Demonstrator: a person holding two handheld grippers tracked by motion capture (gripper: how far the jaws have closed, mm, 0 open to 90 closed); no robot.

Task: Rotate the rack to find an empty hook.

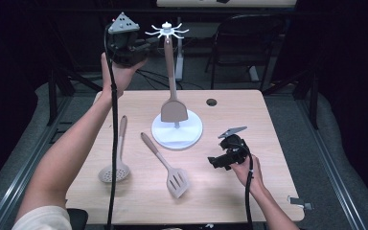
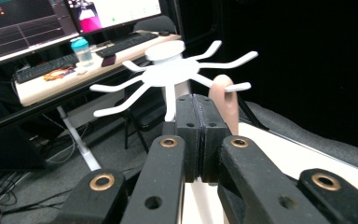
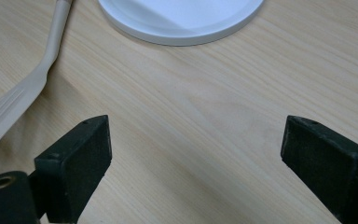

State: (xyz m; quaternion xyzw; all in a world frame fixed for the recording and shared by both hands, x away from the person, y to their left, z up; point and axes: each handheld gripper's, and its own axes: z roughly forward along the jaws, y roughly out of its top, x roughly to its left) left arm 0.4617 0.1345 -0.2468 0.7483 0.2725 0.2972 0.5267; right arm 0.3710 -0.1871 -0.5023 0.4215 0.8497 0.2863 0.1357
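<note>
A white utensil stand point(image 1: 166, 31) with several hook arms rises from a round white base point(image 1: 188, 135) at the table's middle. A tan solid spatula point(image 1: 174, 111) hangs from one hook, blade down. My left gripper point(image 1: 148, 46) is held high, just left of the hook crown point(image 2: 172, 70). Its jaws are pressed together with nothing between them, and the spatula's handle tip point(image 2: 226, 100) sits just beyond them. My right gripper point(image 1: 215, 162) hovers low over the table right of the base, open and holding nothing point(image 3: 196, 144).
A tan slotted spatula point(image 1: 172, 175) lies in front of the base, and its blade point(image 3: 14, 109) is left of my right jaws. A tan skimmer spoon point(image 1: 115, 168) lies at the left. The wooden table point(image 1: 230, 201) has a cable hole point(image 1: 212, 102). A chair point(image 1: 249, 43) stands behind.
</note>
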